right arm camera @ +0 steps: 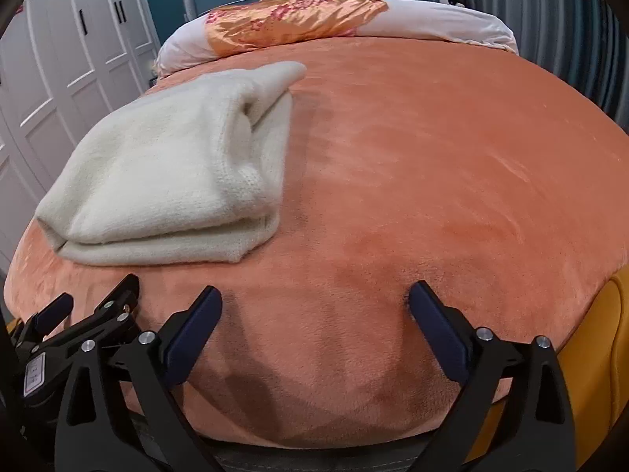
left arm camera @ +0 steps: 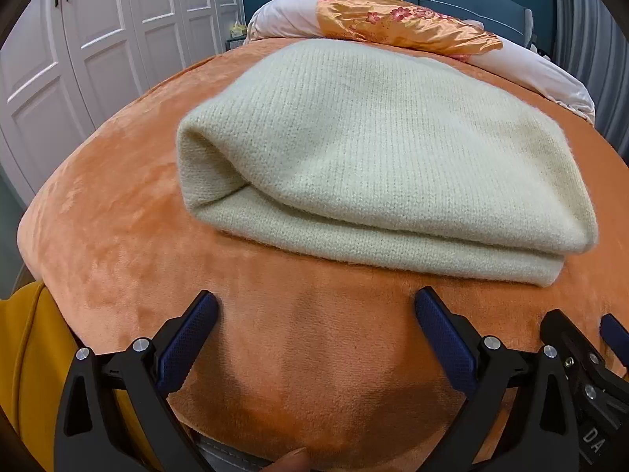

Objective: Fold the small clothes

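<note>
Both my left tongs (left arm camera: 316,306) and right tongs (right arm camera: 314,303) stand wide apart, holding nothing. The folded cream sweater (left arm camera: 377,157) lies on the orange blanket (left arm camera: 118,212), long axis crosswise, directly ahead of my left, nearer it.

Bed (right arm camera: 412,165) covered in orange plush blanket (left arm camera: 129,216), folded cream knit garment (left arm camera: 373,149) lying flat on blanket, white duvet with orange floral satin panel (left arm camera: 393,15) bunched at headboard end
</note>
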The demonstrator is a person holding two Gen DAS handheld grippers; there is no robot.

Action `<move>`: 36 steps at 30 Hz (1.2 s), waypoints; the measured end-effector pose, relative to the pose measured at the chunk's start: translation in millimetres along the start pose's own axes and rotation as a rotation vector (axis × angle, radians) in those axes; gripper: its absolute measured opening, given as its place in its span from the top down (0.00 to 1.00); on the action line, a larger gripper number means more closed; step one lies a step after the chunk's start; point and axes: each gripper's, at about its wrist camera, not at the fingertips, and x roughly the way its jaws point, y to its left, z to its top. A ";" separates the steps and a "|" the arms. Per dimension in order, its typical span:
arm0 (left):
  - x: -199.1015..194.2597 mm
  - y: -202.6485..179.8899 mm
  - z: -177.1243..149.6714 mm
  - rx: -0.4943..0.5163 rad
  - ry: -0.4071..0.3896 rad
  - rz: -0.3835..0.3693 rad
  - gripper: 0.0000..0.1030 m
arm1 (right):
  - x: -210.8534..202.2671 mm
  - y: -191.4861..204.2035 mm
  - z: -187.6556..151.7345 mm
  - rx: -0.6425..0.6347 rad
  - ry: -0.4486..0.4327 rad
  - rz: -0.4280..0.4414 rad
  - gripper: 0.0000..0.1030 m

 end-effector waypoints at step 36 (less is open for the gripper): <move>1.2 7.5 0.2 -0.027 -0.005 -0.006 0.05 | 8.2 0.7 1.7 -0.045 0.027 -0.053 0.05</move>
